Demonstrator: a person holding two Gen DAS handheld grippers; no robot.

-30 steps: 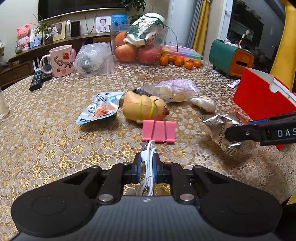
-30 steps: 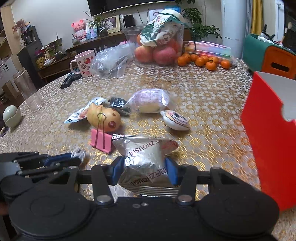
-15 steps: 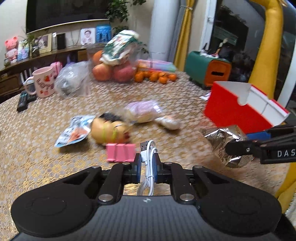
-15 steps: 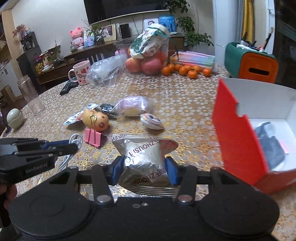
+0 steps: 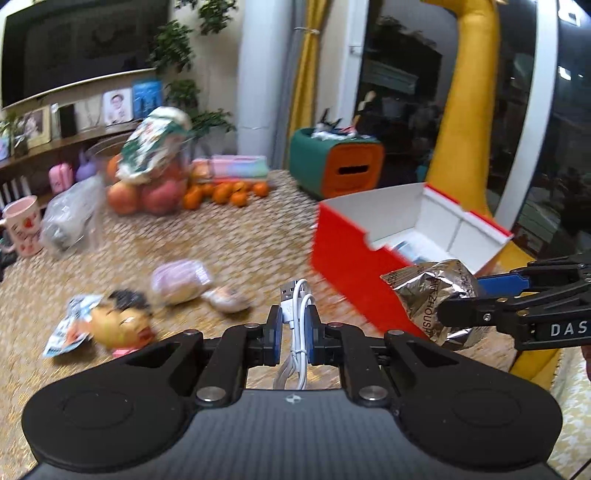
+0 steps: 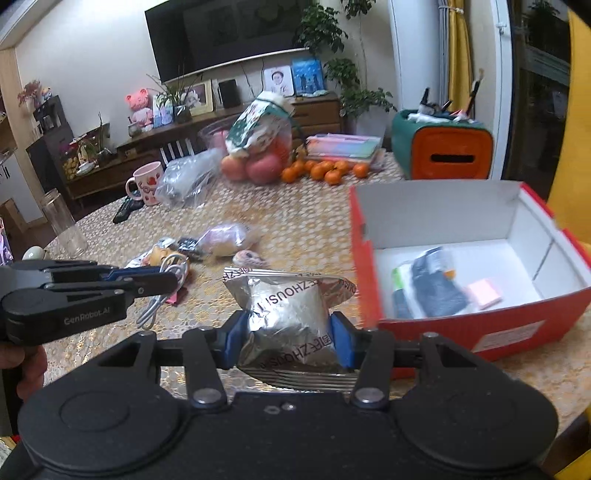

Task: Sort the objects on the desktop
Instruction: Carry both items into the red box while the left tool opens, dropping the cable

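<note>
While blur smears table (image 5: pixel 240 236), left gripper (image 5: pixel 294 328) pinches cable (image 5: pixel 297 325); right gripper (image 6: pixel 286 332) clamps foil packet (image 6: pixel 288 314).

You're in a home living room: wall TV (image 6: pixel 236 33) above a sideboard (image 6: pixel 207 147) with framed photos (image 6: pixel 279 82) and a pink toy (image 6: pixel 138 109), houseplants (image 6: pixel 354 92), yellow curtains (image 6: pixel 458 59), and fruit (image 6: pixel 258 164) and a mug (image 6: pixel 146 182) on a surface (image 6: pixel 303 229) with patterned cloth.

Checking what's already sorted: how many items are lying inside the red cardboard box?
3 visible in the red cardboard box: a green-and-white packet at left, a dark blue pouch in the middle, a pink sticky-note pad at right. The near wall may hide more.
</note>
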